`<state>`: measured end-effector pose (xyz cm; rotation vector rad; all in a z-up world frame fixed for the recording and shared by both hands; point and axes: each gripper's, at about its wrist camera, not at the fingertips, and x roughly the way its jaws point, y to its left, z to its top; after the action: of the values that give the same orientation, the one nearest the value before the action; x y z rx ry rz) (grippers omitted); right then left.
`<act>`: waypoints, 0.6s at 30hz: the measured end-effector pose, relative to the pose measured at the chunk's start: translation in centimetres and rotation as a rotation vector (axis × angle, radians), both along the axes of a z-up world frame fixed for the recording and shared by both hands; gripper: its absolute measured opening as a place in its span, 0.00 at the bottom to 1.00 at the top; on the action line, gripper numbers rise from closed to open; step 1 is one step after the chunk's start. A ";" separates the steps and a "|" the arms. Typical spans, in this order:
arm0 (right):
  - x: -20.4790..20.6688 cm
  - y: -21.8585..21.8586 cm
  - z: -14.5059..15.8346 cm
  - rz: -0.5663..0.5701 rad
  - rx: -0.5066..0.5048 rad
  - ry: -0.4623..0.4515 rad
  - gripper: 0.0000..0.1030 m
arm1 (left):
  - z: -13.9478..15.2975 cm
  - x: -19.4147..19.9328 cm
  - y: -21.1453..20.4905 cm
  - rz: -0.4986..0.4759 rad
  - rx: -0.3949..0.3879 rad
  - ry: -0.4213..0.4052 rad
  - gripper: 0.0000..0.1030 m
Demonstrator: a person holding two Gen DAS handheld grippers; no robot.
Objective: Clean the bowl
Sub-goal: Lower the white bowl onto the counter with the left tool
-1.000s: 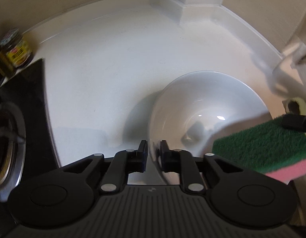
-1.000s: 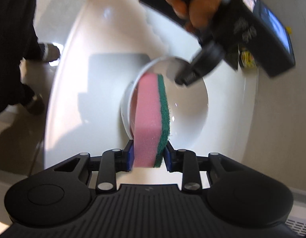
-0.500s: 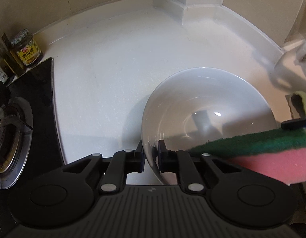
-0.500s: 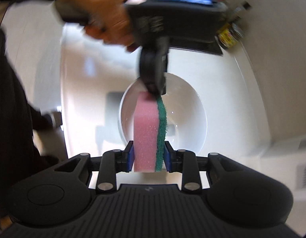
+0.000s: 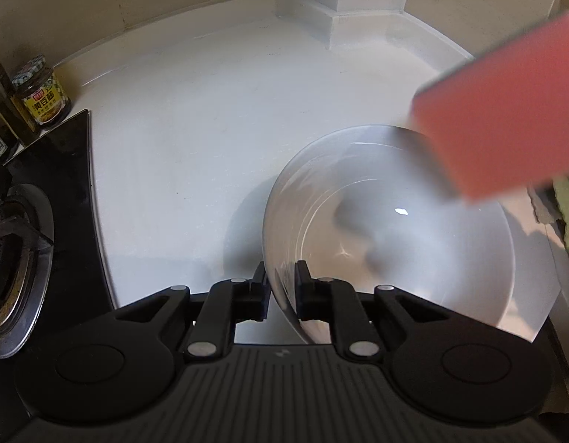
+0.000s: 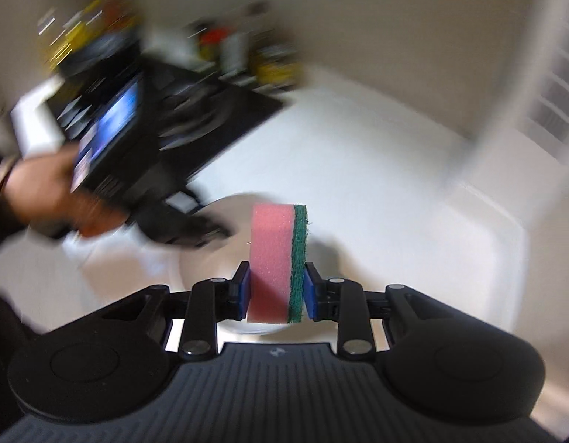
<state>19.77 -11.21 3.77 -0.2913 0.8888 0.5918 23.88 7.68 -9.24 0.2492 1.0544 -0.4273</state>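
Observation:
A white bowl [image 5: 395, 229] stands tilted on the white counter [image 5: 210, 129]. Its near rim runs between the pads of my left gripper [image 5: 280, 284], which press on it while the jaws are opening slightly. Blurred, the pink side of the sponge [image 5: 506, 110] hangs above the bowl's far right rim. In the right wrist view my right gripper [image 6: 276, 288] is shut on that pink and green sponge [image 6: 273, 258], held upright over the bowl [image 6: 207, 265]. A hand [image 6: 44, 192] holds the left gripper's black body [image 6: 185, 229] at the bowl's left rim.
A black hob [image 5: 44, 184] with a burner [image 5: 11, 258] lies at the left. A labelled jar [image 5: 44, 92] and dark bottles stand behind it. A wall pillar [image 5: 340, 0] juts out at the back corner. A greenish cloth [image 5: 568, 214] shows at the right edge.
My right gripper lifted the sponge out of the bowl and rolled it, so its pink face now shows. My left gripper's jaws narrowed onto the bowl's rim, and the bowl shifted slightly.

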 end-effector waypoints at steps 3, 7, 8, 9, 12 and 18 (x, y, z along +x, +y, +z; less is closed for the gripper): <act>0.9 -2.2 -1.2 -0.111 -0.070 0.038 0.24 | 0.0 0.3 -0.2 -0.049 0.018 0.004 0.13; 2.0 -3.7 -4.7 -0.171 -0.028 0.205 0.24 | 0.0 1.1 -0.5 -0.148 -0.002 0.001 0.12; 2.3 -3.8 -5.6 -0.181 -0.008 0.240 0.24 | 0.0 1.3 -0.6 -0.172 -0.004 0.002 0.11; 2.3 -4.0 -6.1 -0.183 0.003 0.260 0.24 | 0.0 1.4 -0.7 -0.196 -0.002 0.001 0.11; 2.5 -3.2 -7.0 -0.197 -0.002 0.283 0.24 | 0.0 1.8 -1.3 -0.268 0.009 0.001 0.11; 4.3 -1.6 -7.6 -0.230 -0.025 0.279 0.24 | 0.0 2.0 -1.6 -0.283 0.004 -0.001 0.12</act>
<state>24.09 -12.81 -3.79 -0.1264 1.1809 0.4127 25.89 6.04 -9.21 0.4044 1.0222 -0.6799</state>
